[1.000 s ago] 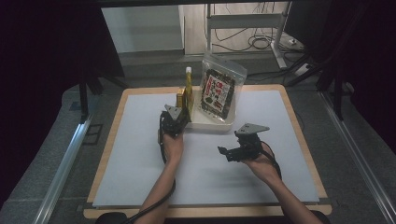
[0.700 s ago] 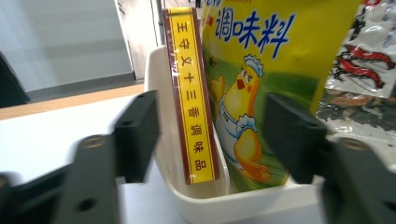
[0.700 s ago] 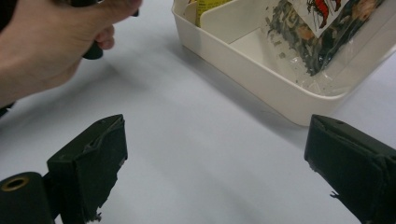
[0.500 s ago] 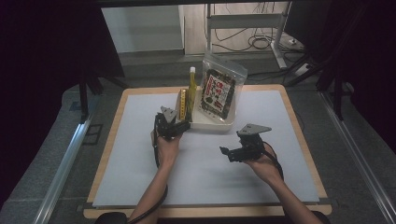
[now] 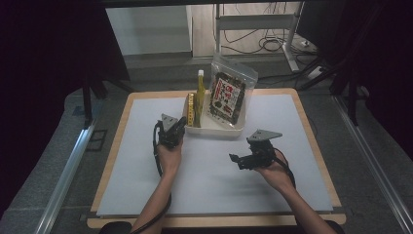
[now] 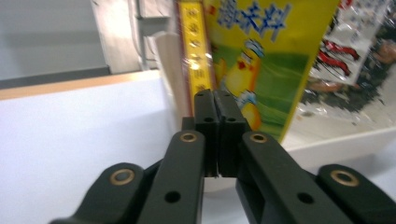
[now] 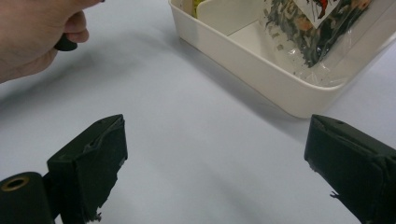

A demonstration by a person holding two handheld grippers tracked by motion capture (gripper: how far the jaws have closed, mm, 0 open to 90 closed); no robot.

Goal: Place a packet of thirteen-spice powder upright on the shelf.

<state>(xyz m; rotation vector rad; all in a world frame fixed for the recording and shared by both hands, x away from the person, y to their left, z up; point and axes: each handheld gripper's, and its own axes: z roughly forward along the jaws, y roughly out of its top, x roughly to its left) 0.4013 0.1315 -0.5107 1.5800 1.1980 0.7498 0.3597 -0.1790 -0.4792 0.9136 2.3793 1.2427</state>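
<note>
The tray is a shallow white tub standing at the far middle of the counter, with an inner divider that shows in the right gripper view. In it a flat yellow packet printed with blue characters and a cartoon figure stands upright on edge at the left end, a yellow bottle with a pale cap rises just beside it, and a clear bag of dark contents with a red and white label leans toward the right end, taller than the tray wall. Nearest the person, the right hand-held gripper hovers over bare counter to the right of centre, well apart from the tray, with its jaws spread wide and nothing between them; in its own view the tray's near wall lies beyond the gap and the person's left hand shows at the upper left. Farther in, the left hand-held gripper is just beside the tray's left end; its jaws are pressed together with nothing pinched, and in its own view the tips sit right in front of the yellow packet, above the tray rim, though whether they touch it cannot be told. Beyond the counter lie floor, cables and a metal stand.
</note>
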